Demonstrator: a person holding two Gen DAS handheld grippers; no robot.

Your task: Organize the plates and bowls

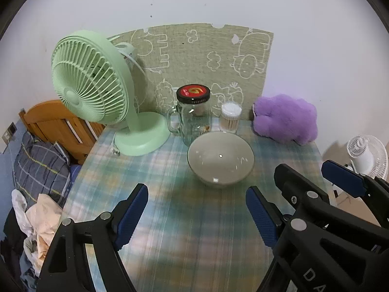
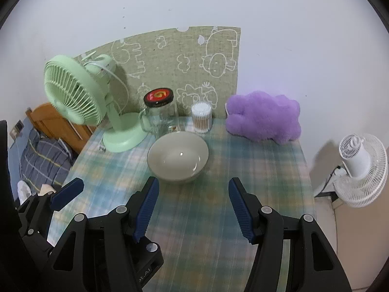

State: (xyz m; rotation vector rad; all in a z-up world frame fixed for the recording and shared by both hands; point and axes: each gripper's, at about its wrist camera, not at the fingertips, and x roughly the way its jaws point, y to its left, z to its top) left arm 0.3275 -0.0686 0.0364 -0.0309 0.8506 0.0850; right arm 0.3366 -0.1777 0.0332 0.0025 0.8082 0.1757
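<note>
A single grey-beige bowl (image 1: pixel 220 158) (image 2: pixel 178 157) stands empty and upright on the plaid tablecloth (image 1: pixel 145 165) (image 2: pixel 255 170), in front of a glass jar. My left gripper (image 1: pixel 197 202) hovers over the cloth short of the bowl and slightly to its left, open with nothing between its blue pads. My right gripper (image 2: pixel 193 194) is also open and empty, just short of the bowl's near rim. Each gripper shows in the other's view: the right gripper (image 1: pixel 316 177) at the right edge, and a finger of the left one (image 2: pixel 68 192) at the lower left. No plate is in view.
Along the back stand a green desk fan (image 1: pixel 92 85) (image 2: pixel 73 95), a glass mug jar with a black lid (image 1: pixel 193 112) (image 2: pixel 159 112), a cotton swab tub (image 1: pixel 229 118) (image 2: pixel 201 116) and a purple plush (image 1: pixel 287 119) (image 2: pixel 263 116). A white fan (image 2: pixel 359 168) stands on the floor right; bedding (image 1: pixel 41 168) lies left.
</note>
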